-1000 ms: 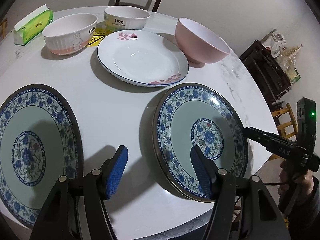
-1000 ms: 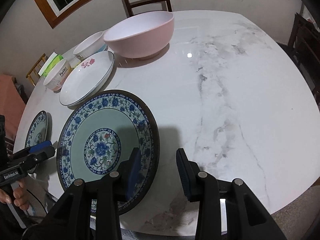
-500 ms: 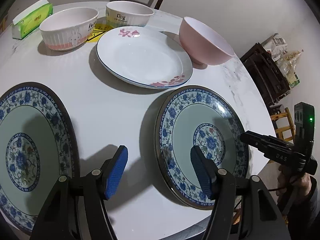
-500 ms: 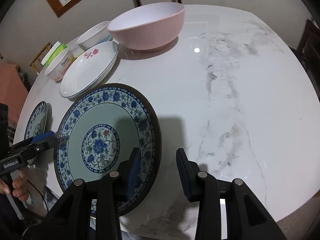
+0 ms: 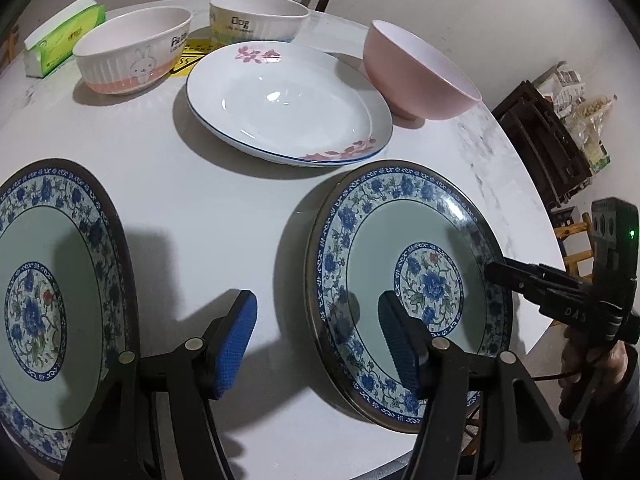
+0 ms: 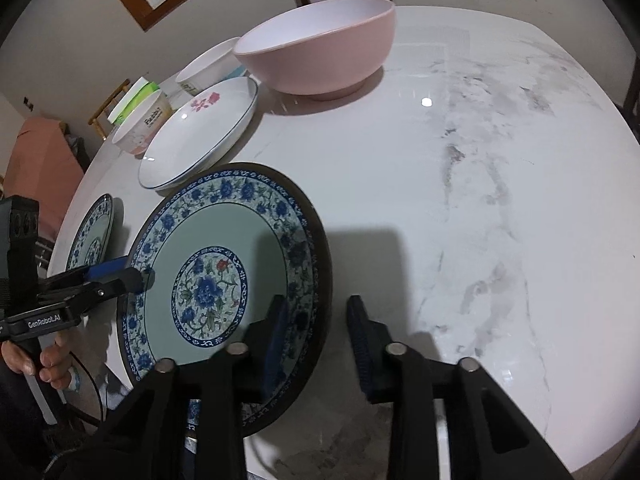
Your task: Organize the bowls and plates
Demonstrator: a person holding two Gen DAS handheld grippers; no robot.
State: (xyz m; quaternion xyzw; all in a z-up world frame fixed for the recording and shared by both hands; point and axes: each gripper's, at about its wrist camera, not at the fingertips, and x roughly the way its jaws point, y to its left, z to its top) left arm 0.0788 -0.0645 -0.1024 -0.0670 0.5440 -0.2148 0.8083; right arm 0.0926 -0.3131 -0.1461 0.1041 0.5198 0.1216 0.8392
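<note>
Plates and bowls sit spread over the round marble desk (image 6: pixel 480 160): two blue-patterned plates at the near edge, a white floral plate (image 5: pixel 288 100) behind them, and a pink bowl (image 6: pixel 320 52), a rabbit bowl (image 5: pixel 134 54) and a "Dog" bowl (image 5: pixel 256 20) further back. The right gripper (image 6: pixel 316 336) straddles the near rim of the right-hand blue plate (image 6: pixel 224 272), its jaws closing on that rim though not yet pressing. The left gripper (image 5: pixel 316 334) straddles the same plate's opposite rim, jaws closing slightly, not yet gripping. This looks like the pickup step. Next, the grip must firm up, then the plate must be lifted level and set on the other blue plate (image 5: pixel 52 280).
</note>
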